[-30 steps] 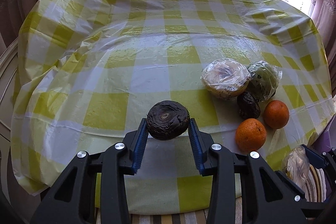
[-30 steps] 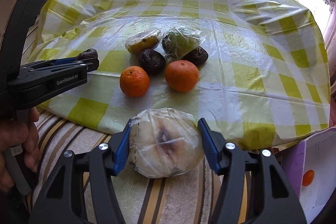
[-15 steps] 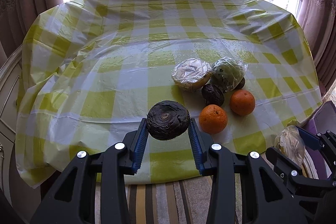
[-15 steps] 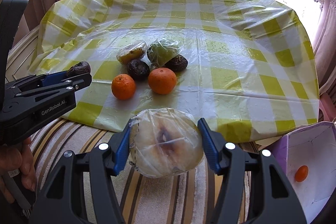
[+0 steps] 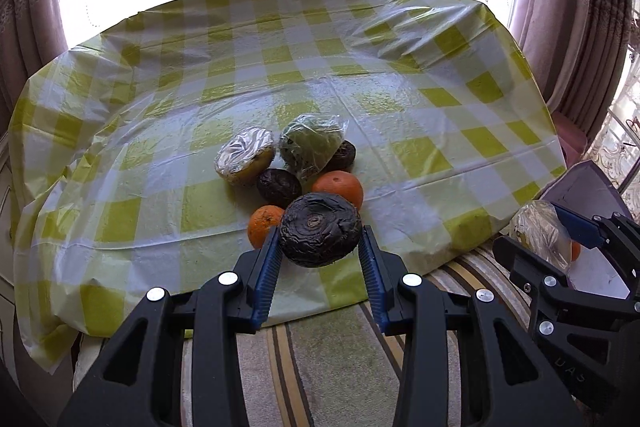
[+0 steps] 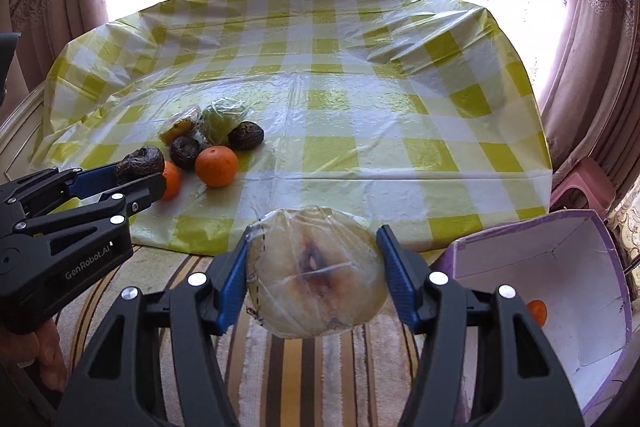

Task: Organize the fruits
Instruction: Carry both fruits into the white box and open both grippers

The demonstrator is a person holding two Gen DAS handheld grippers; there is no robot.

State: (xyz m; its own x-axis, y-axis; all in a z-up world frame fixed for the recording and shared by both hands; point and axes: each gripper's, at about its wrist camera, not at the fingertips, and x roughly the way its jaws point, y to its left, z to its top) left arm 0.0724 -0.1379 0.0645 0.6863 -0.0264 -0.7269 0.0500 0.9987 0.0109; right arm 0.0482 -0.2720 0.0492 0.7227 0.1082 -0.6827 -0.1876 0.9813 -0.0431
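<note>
Between the blue pads of the left hand-held gripper (image 5: 320, 255) sits a dark wrinkled fruit (image 5: 319, 229), clamped on both sides and held off the counter (image 5: 360, 87), above its near edge. The right hand-held gripper (image 6: 314, 279) is closed on a plastic-wrapped pale fruit (image 6: 316, 273), carried over the striped rug (image 6: 304, 367), clear of the counter's near edge.

Step in hand: transport. Both loads are lifted and neither is yet set down. A purple box (image 6: 560, 307) stands open on the floor, to the right of the right hand-held gripper, and already contains one small orange fruit (image 6: 537, 311). It is judged to be the collection point.

Remaining on the counter, in one cluster near its near edge: two oranges (image 5: 339, 189), two more dark fruits (image 5: 279, 187), a wrapped yellow fruit (image 5: 244, 157) and a bagged green fruit (image 5: 314, 145), touching or just beside each other.

Next move, as judged: swing the right hand-held gripper over the box opening, lower it inside the walls, then release. The film wrap looks slippery, so the grip should be kept firm until the load is low. The left load follows once the opening is free.
</note>
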